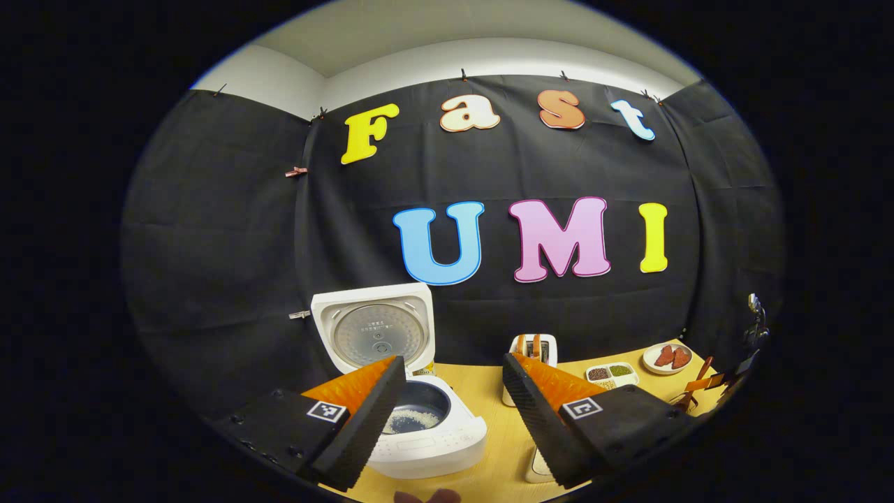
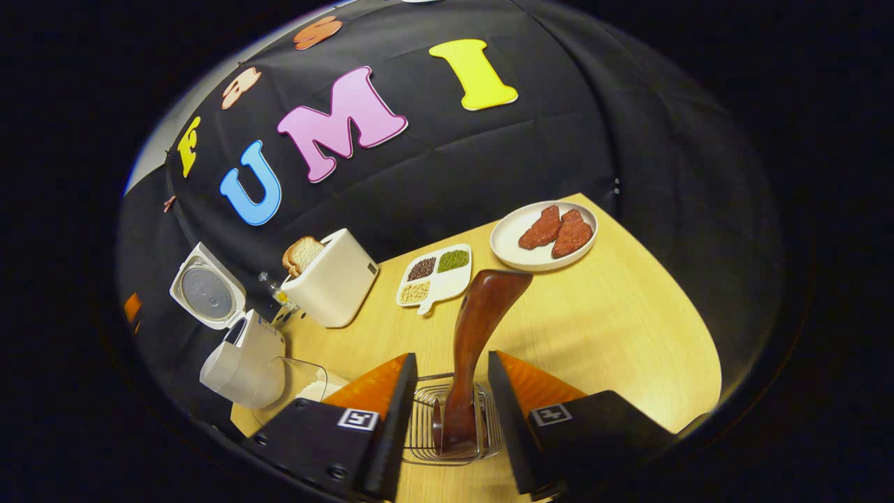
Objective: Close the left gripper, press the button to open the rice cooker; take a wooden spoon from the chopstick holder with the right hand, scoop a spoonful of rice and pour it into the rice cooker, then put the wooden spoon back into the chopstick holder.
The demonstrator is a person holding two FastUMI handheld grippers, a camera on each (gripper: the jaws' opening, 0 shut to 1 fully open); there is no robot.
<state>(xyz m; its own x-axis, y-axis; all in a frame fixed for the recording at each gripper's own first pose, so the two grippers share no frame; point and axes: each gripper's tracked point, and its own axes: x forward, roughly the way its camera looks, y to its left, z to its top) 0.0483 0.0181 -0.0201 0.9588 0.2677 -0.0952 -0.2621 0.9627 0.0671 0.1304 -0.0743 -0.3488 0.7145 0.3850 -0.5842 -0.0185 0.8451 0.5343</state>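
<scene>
- Two fingers of the right gripper (image 2: 447,412) stand apart, one on each side of the spoon (image 2: 475,335), with a gap showing on both sides; they do not press on it.
- Spoon stands handle-down in the wire holder (image 2: 426,447), which sits on the desk (image 2: 614,328) between the fingers; its bowl leans toward the plate (image 2: 513,258).
- Beyond it lie a divided dish (image 2: 436,276) of grains, the plate with two red pieces, and a toaster (image 2: 332,279) with bread in it.
- To the left in the right gripper view, the cooker (image 2: 241,356) stands with its lid (image 2: 206,290) raised.
- Left gripper (image 1: 454,398) hangs above the desk with its fingers wide apart, holding nothing.
- Between and past them the cooker shows its open pot (image 1: 419,412) with some rice (image 1: 412,421) at the bottom.
- Toaster, dish and plate lie farther right.
</scene>
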